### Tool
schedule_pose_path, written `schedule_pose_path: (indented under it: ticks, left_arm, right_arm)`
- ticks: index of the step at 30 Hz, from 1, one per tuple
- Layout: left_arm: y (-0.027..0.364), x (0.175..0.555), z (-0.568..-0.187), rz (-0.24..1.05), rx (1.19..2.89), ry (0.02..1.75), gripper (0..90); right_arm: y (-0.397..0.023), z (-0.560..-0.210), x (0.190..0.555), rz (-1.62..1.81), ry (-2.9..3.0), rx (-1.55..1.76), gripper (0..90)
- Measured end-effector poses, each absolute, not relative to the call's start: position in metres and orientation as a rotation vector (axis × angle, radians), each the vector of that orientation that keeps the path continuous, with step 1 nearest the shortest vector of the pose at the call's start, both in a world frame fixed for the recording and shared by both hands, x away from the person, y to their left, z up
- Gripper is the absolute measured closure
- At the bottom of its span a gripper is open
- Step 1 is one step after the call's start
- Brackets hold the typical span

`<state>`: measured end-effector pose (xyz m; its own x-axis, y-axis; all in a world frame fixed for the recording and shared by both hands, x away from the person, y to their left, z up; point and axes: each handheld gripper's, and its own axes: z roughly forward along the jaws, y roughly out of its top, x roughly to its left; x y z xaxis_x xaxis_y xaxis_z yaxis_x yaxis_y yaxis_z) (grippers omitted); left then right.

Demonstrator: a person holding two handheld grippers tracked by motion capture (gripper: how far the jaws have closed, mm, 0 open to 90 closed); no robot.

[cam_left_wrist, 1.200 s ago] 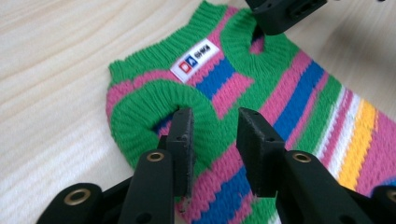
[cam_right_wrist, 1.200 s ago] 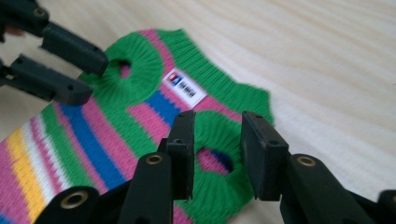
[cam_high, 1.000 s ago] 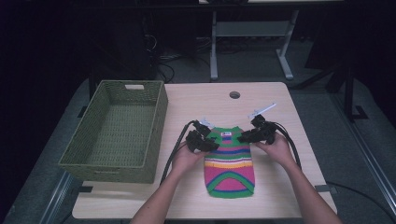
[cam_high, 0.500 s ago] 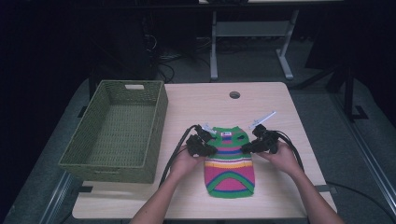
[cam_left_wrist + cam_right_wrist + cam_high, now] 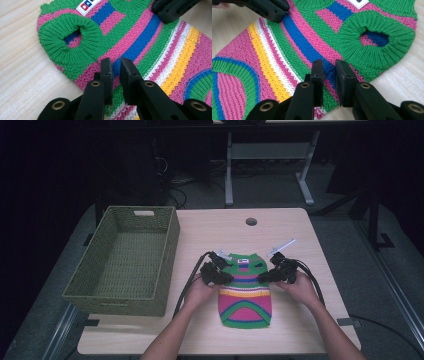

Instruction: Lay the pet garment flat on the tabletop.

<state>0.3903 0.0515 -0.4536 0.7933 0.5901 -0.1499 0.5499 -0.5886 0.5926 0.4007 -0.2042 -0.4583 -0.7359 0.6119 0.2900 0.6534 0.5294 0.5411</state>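
high view, table: a light wooden table (image 5: 310, 330) with a round hole (image 5: 251, 221) near its far edge.
high view, basket: a green woven basket (image 5: 100, 290) stands on the table's left part, well apart from the knitwear.
high view, sweater: a small striped knitted sweater (image 5: 245, 305) lies flat near the front middle of the table, neck end away from the person.
high view, grippers: the left gripper (image 5: 223, 279) sits at the sweater's left edge and the right gripper (image 5: 264, 278) at its right edge, each held by a hand with black cables trailing back.
left gripper view, jaws: the two black jaws stand a narrow gap apart, pinching a fold of pink and blue knit at the sweater's edge, beside a green ribbed armhole (image 5: 72, 40).
left gripper view, label: a white label (image 5: 87, 4) lies near the neck.
right gripper view, jaws: nearly closed, with pink and blue knit caught between them at the opposite edge, near the other armhole (image 5: 375, 37).
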Motion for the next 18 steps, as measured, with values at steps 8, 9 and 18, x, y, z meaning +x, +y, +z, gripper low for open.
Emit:
schedule_pose_path:
  ticks: [8, 9, 18]
  left_arm:
    - [0.048, 0.396, -0.454, 0.094, 2.333, 0.858, 78.7]
    - [0.048, 0.397, -0.454, 0.093, 2.328, 0.866, 78.7]
    - [0.049, 0.404, -0.457, 0.075, 2.283, 0.902, 76.6]
  right_arm:
    - [-0.205, -0.458, 0.404, -0.993, -2.705, -1.14, 75.4]
    - [-0.205, -0.458, 0.405, -0.993, -2.706, -1.142, 75.4]
    - [-0.208, -0.458, 0.411, -1.0, -2.705, -1.172, 74.5]
